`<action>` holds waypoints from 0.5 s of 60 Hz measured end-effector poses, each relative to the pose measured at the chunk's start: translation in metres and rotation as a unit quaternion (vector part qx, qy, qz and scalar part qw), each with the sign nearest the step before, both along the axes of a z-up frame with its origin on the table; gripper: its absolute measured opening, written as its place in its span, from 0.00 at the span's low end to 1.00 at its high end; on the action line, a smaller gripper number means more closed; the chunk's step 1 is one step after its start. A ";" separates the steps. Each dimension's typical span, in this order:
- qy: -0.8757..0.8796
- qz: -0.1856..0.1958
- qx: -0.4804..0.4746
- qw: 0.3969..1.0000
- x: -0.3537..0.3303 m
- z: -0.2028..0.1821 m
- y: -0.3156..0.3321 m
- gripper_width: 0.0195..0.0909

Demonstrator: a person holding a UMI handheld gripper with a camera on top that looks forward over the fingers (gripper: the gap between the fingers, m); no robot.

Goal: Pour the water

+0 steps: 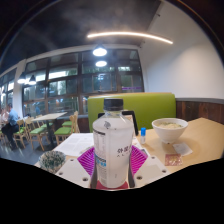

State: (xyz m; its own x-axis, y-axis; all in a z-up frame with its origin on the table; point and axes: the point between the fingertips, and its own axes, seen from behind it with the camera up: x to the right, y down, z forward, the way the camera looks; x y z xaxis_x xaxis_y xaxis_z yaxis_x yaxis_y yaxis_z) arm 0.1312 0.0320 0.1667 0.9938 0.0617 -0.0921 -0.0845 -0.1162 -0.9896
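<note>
- Pink-padded fingers of the hand-held gripper (112, 165) are pinching the clear plastic water bottle with a white label and white cap (112, 140) low on its body, both pads pressing its sides.
- Bottle is standing upright between the fingers, above the pale worktop (205, 135).
- Beyond it, a white bowl-shaped cup (169, 130) is sitting on the worktop to the right.
- Judging by its look, the bottle is feeling fairly full, heavy, thin-walled and squashy; gripping mid-body on the label seems safest.
</note>
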 end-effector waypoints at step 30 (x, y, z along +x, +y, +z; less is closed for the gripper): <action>-0.040 0.019 -0.044 0.998 0.002 -0.010 -0.020 0.54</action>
